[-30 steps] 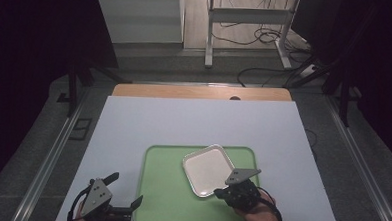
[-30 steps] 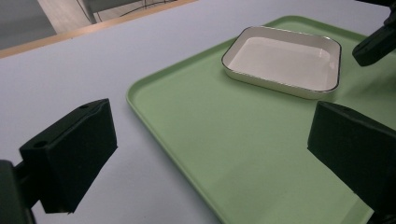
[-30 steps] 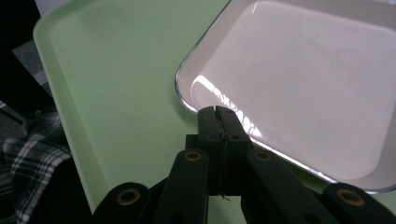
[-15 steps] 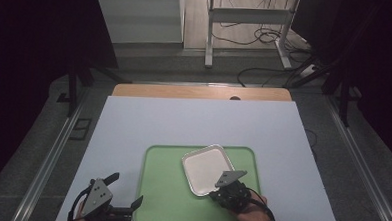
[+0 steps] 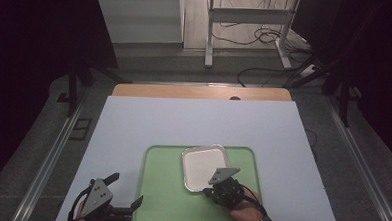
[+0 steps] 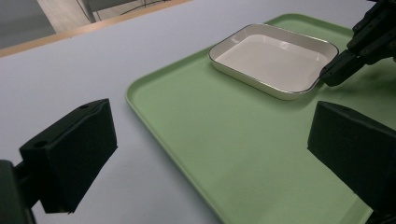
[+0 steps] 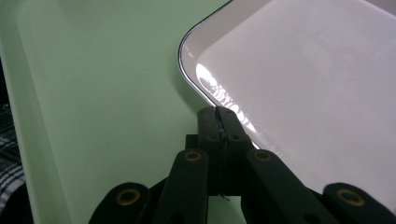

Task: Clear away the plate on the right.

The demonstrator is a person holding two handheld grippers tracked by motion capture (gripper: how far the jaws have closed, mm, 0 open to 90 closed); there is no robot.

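My right tongs (image 5: pixel 208 191) are pinching the near rim of the glossy white square dish with its thin metallic edge (image 5: pixel 204 167), sitting empty on the smooth green rounded plastic tray (image 5: pixel 167 199); my left tongs (image 5: pixel 127 211) are gaping

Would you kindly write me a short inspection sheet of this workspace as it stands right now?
Surface: white sheet over a wooden table; bare apart from the tray.
Job's things: white rectangular dish lying flat on the green tray, in its far right part.
Clutter: nothing seen.
Grippers: right gripper has jaws shut, tips at the dish's near rim; whether the rim is pinched cannot be told. Left gripper is open, jaws astride the tray's near left edge, holding nothing.
Cables: black cables loose on the floor beyond the table.
Surroundings: dim room, metal frame legs behind, grey floor.
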